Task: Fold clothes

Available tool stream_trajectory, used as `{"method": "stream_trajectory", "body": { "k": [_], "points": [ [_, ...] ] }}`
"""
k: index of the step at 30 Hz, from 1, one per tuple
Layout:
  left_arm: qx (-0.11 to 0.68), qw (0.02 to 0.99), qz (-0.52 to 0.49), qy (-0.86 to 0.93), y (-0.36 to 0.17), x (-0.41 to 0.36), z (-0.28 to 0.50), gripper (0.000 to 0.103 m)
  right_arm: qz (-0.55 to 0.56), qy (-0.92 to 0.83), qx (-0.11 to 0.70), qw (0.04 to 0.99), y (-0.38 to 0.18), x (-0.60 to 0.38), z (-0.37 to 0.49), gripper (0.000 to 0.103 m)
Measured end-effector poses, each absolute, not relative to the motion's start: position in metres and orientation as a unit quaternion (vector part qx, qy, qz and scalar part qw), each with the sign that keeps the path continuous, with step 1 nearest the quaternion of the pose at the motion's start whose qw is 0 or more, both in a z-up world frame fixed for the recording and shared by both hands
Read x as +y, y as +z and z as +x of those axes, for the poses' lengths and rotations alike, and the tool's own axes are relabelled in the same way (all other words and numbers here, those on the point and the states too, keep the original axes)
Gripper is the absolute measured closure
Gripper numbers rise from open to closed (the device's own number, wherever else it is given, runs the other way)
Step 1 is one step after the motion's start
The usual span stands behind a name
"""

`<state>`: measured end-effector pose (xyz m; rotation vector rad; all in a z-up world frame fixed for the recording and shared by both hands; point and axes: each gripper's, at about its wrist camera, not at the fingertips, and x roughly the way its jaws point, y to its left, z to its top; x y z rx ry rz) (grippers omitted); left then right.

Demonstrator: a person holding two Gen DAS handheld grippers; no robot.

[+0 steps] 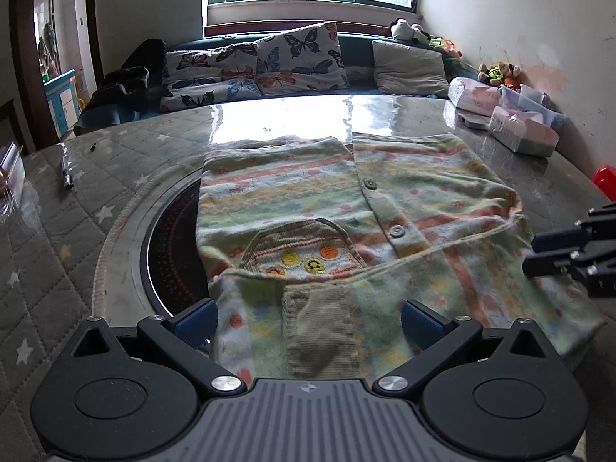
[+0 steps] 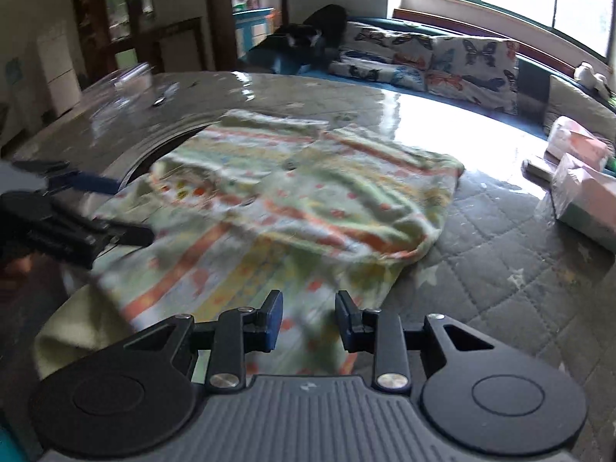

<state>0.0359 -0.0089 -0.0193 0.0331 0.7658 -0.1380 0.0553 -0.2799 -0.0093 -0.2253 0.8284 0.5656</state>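
Note:
A small green, orange and yellow patterned cardigan point(image 1: 346, 208) with buttons and a corduroy pocket lies on the table, its sleeves folded in over the front. It also shows in the right wrist view point(image 2: 308, 200). My left gripper point(image 1: 308, 323) is open just above the near hem, a corduroy cuff between its fingers, holding nothing. My right gripper point(image 2: 308, 319) is open and empty over the garment's near right corner. It shows in the left wrist view point(image 1: 554, 254) at the right edge. The left gripper shows in the right wrist view point(image 2: 111, 208) at the left.
The table point(image 1: 77, 231) has a quilted grey star cover under clear plastic, with a round black hotplate point(image 1: 173, 250) partly under the garment. Tissue packs point(image 1: 523, 131) stand at the back right. A pen point(image 1: 66, 171) lies at the left. A sofa with butterfly cushions point(image 1: 269, 65) is behind.

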Motion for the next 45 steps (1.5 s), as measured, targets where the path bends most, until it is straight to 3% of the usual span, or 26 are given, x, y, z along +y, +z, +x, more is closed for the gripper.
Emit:
{"method": "stream_trajectory", "body": {
  "k": [17, 34, 40, 43, 45],
  "points": [
    [0.386, 0.916, 0.076, -0.076, -0.014, -0.002, -0.002, 0.0, -0.148, 0.29, 0.403, 0.855, -0.009, -0.284, 0.0, 0.074],
    [0.3, 0.89, 0.25, -0.235, -0.024, -0.046, -0.075, 0.001, -0.18, 0.304, 0.389, 0.851, -0.002, -0.276, -0.024, 0.072],
    [0.26, 0.887, 0.267, -0.271, -0.028, -0.064, -0.076, 0.017, -0.184, 0.309, 0.385, 0.85, 0.0, -0.274, -0.028, 0.071],
    [0.254, 0.885, 0.259, -0.293, -0.029, -0.066, -0.074, 0.04, -0.186, 0.309, 0.386, 0.849, 0.0, -0.275, -0.029, 0.071],
    [0.258, 0.883, 0.243, -0.308, -0.027, -0.065, -0.071, 0.063, -0.187, 0.31, 0.386, 0.848, 0.0, -0.275, -0.029, 0.071]
  ]
}}
